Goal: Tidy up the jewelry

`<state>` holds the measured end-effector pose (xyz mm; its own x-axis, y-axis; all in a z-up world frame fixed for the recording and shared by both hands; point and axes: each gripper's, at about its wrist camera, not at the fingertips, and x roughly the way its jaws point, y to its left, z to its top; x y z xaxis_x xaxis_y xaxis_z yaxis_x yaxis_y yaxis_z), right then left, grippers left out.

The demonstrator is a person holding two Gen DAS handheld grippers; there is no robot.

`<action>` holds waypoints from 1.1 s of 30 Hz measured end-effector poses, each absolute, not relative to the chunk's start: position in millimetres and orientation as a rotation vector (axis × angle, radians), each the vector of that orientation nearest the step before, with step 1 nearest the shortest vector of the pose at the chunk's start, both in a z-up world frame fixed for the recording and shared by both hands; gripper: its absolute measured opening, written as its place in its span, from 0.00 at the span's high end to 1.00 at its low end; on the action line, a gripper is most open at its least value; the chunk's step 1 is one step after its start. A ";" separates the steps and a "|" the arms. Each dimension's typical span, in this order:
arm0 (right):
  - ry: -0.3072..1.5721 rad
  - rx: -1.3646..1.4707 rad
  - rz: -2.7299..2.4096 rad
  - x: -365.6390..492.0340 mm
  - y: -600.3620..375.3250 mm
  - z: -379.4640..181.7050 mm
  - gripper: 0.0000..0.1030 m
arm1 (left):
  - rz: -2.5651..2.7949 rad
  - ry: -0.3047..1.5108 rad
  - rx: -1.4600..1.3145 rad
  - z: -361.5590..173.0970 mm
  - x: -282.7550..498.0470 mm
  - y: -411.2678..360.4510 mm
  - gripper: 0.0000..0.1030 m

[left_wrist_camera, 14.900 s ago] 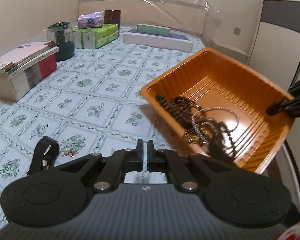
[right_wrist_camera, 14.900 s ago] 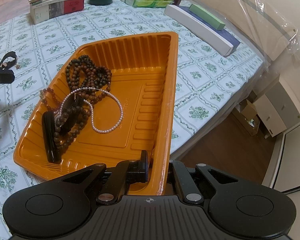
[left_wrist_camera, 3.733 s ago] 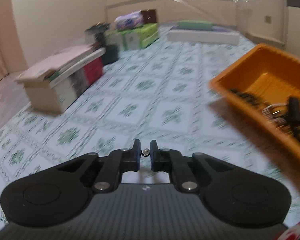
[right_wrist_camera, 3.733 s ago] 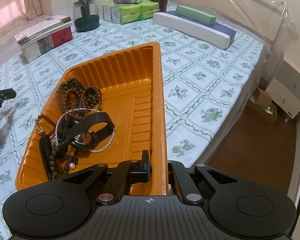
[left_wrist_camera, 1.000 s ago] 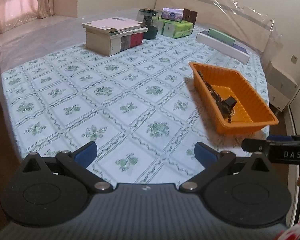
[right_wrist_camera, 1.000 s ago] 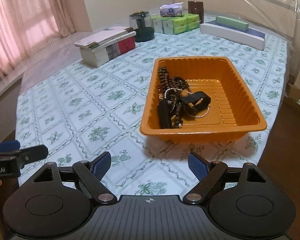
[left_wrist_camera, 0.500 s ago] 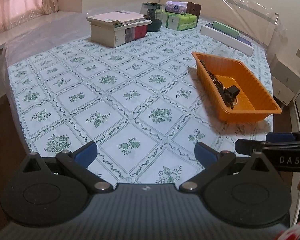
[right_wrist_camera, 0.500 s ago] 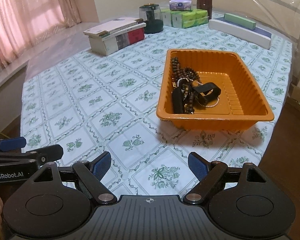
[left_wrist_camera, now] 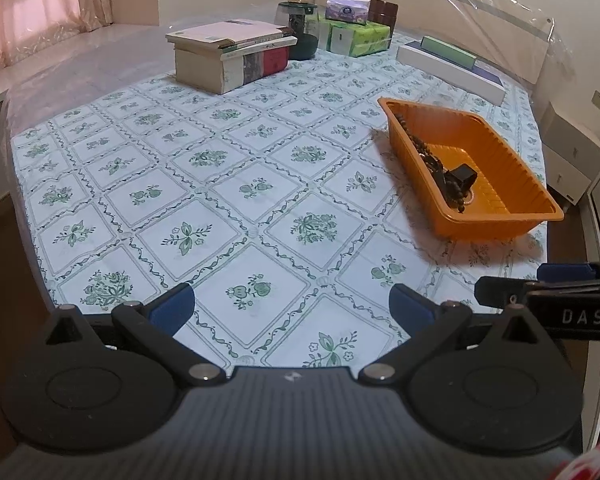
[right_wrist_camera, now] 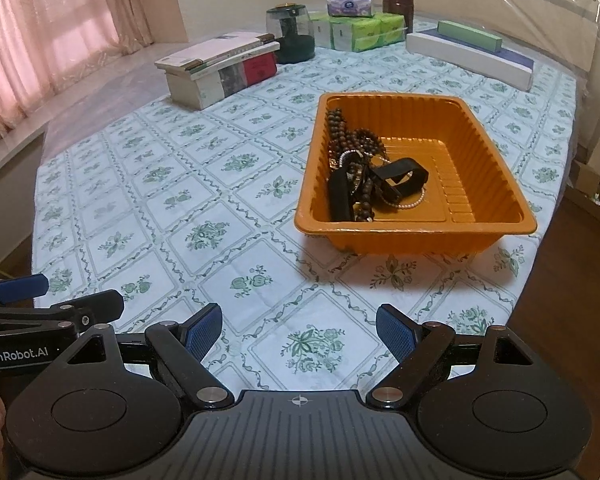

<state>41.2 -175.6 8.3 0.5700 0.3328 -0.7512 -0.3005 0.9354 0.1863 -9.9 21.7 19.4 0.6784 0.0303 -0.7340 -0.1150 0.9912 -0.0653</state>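
Orange plastic forms the tray [right_wrist_camera: 488, 168] that holds the jewelry [right_wrist_camera: 364, 176]: dark wooden bead strands, a thin pearl strand and a black strap lie heaped against the tray's left wall, touching one another. The tray rests on the floral tablecloth [right_wrist_camera: 204, 216] of the desk [left_wrist_camera: 28, 184], near its right edge, with its long axis running away from both cameras. No loose piece shows on the cloth, so the sorting looks finished or close to it. The right gripper [right_wrist_camera: 299, 330] hangs over the near edge with its blue pads wide apart and nothing between them; the tray lies ahead of it and a little to the right. The left gripper [left_wrist_camera: 291, 309] is likewise spread and empty, with the tray ahead and well off to its right, so the right hand is the nearer one for any further reach into the tray. Farther back stand stacked books [right_wrist_camera: 220, 68], a dark green jar [right_wrist_camera: 290, 40], green tissue packs [right_wrist_camera: 360, 32] and a long white box [right_wrist_camera: 468, 58].
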 end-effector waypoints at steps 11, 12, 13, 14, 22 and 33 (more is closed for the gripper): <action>0.900 0.037 0.371 43.0 -175.1 5.1 0.19 | 0.078 0.827 -0.108 16.9 -8.1 21.1 0.00; 0.901 0.036 0.372 43.2 -175.4 4.7 0.19 | 0.078 0.827 -0.109 16.8 -7.9 21.1 0.00; 0.902 0.036 0.371 43.0 -175.0 4.4 0.19 | 0.078 0.827 -0.109 16.7 -7.8 20.9 0.00; 0.902 0.037 0.371 43.2 -175.4 4.3 0.19 | 0.078 0.828 -0.108 17.0 -7.9 21.0 0.00; 0.904 0.038 0.372 43.2 -174.7 4.2 0.19 | 0.079 0.832 -0.109 13.5 -6.9 21.3 0.00; 0.907 0.037 0.373 43.5 -174.3 3.6 0.19 | 0.078 0.832 -0.111 14.4 -6.5 21.1 0.00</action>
<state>43.5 -174.3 3.6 0.5563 0.3316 -0.7619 -0.3006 0.9351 0.1875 -6.5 21.1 14.4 0.6712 0.0260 -0.7408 -0.1126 0.9914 -0.0673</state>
